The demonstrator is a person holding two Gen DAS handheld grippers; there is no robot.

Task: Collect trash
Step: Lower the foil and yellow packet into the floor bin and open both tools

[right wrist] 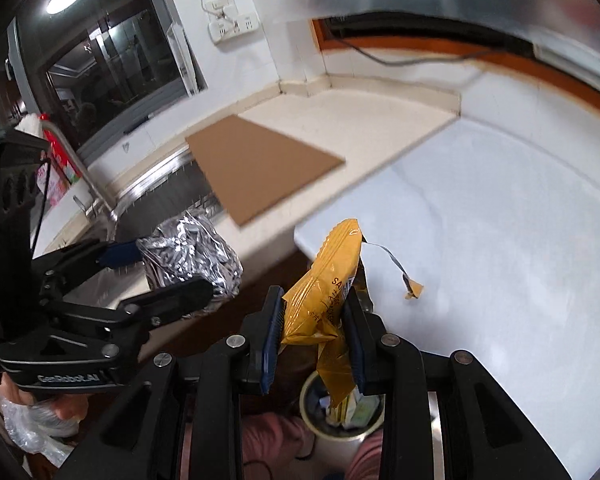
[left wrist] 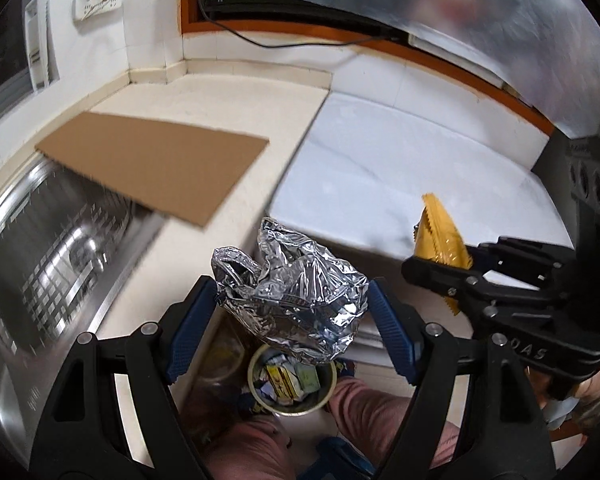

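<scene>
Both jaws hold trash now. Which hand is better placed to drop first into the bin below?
Probably the right gripper: its yellow wrapper hangs right above the open bin. The left gripper's foil appears partly over the counter edge.

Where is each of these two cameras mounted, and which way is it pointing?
Left wrist view: sits on the left tool, looking down along its blue fingers at the crumpled silver foil they clamp; pink trouser legs show below.
Right wrist view: sits on the right tool, looking down at the yellow plastic wrapper it grips.
Shared: each view catches the other tool, the flat brown cardboard sheet, the steel sink and the round cream trash bin below.
</scene>
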